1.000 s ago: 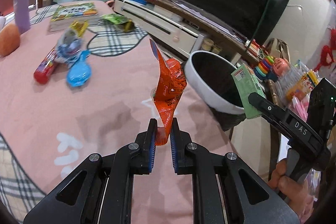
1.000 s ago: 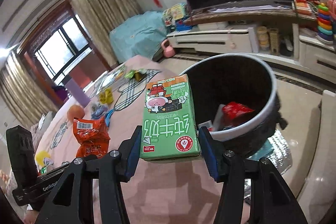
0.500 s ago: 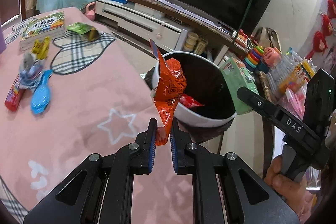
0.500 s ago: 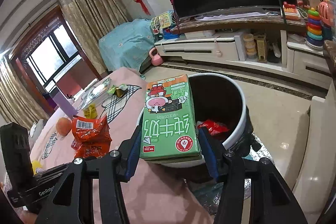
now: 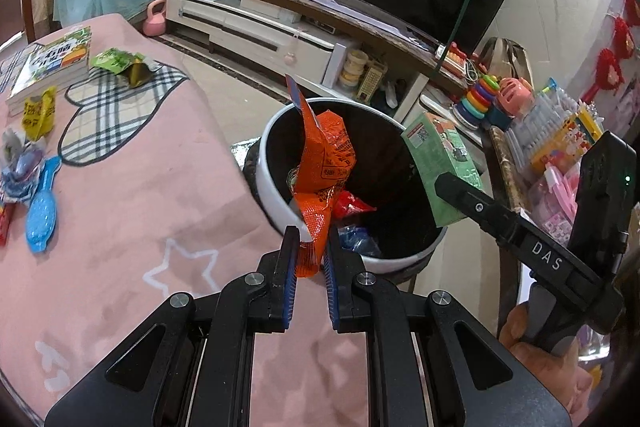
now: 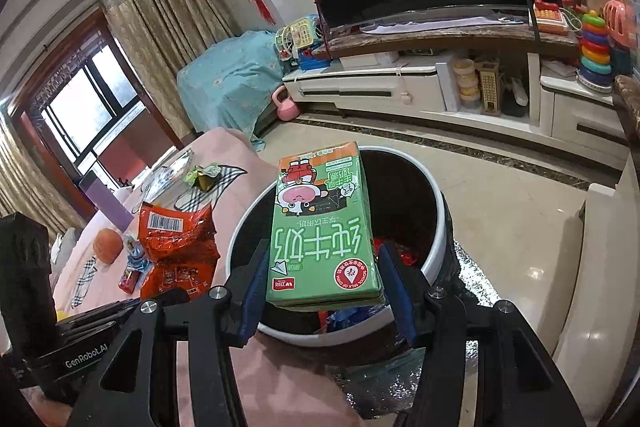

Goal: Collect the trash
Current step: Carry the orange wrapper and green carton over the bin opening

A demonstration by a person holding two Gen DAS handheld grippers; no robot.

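1. Left gripper (image 5: 311, 259) is clamping the bottom edge of an orange snack wrapper (image 5: 324, 163); the wrapper is standing upright, crinkled foil with black print and a blue tip at top, sitting center frame in front of the bin opening.
2. In the right wrist view the same wrapper (image 6: 176, 251) is showing at left-center, barcode panel on top, beside the bin rim.
3. Right gripper (image 6: 322, 291) is squeezing a green milk carton (image 6: 320, 235) by its sides; the carton is showing white characters, a cartoon cow, an orange end, and is hanging center frame over the bin mouth.
4. In the left wrist view the carton (image 5: 440, 163) is sitting right of center, tilted, over the bin's right rim, pinched by the right gripper (image 5: 460, 203).
5. Trash bin (image 5: 272, 187) is round, white outside, black inside, standing just beside the pink table edge (image 5: 140, 219); it is holding a red wrapper (image 5: 352, 205) and blue crumpled plastic (image 5: 356, 239).
6. On the table at left of frame: blue brush (image 5: 42, 211), yellow packet (image 5: 38, 111), green packet (image 5: 120, 61), book (image 5: 52, 61).
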